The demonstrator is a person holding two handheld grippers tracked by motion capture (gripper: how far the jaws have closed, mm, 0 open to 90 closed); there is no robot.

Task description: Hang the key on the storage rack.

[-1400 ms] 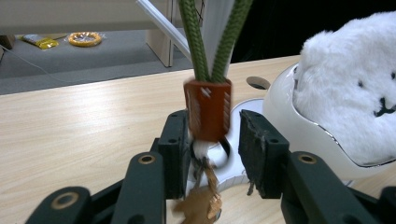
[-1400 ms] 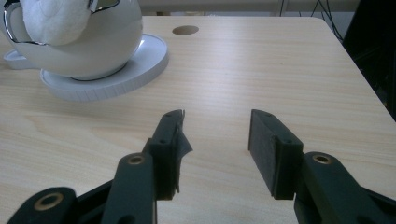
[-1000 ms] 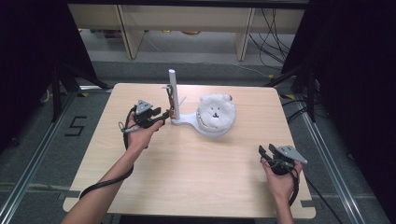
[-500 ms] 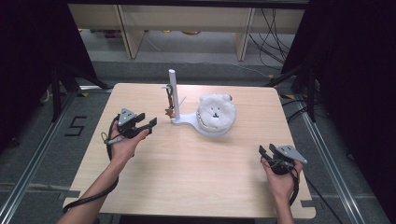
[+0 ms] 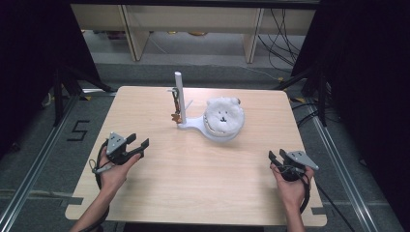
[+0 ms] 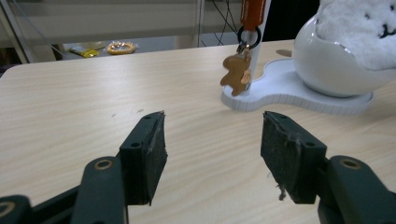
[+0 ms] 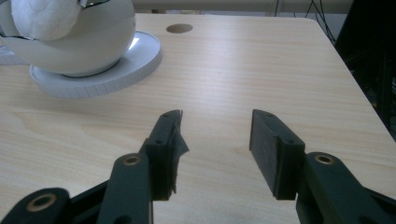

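The keyring point(image 5: 175, 115) hung from the stand's post point(image 5: 178, 92), beside the white bowl point(image 5: 223, 126); the left gripper point(image 5: 137, 146), jaws just opened and empty, sat well apart from the stand, as did the right gripper point(image 5: 275, 156), also apart.

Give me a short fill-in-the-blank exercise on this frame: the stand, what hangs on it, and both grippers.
1. The small brown gingerbread-man keychain hangs from the white upright post by an ____ strap.
2. The fluffy white bear-face plush sits in a round white ____.
3. The left gripper has its fingers ____, nothing between them.
4. The right gripper rests near the light wooden table's ____ edge in the high view.

Missing words: orange; bowl; open; right
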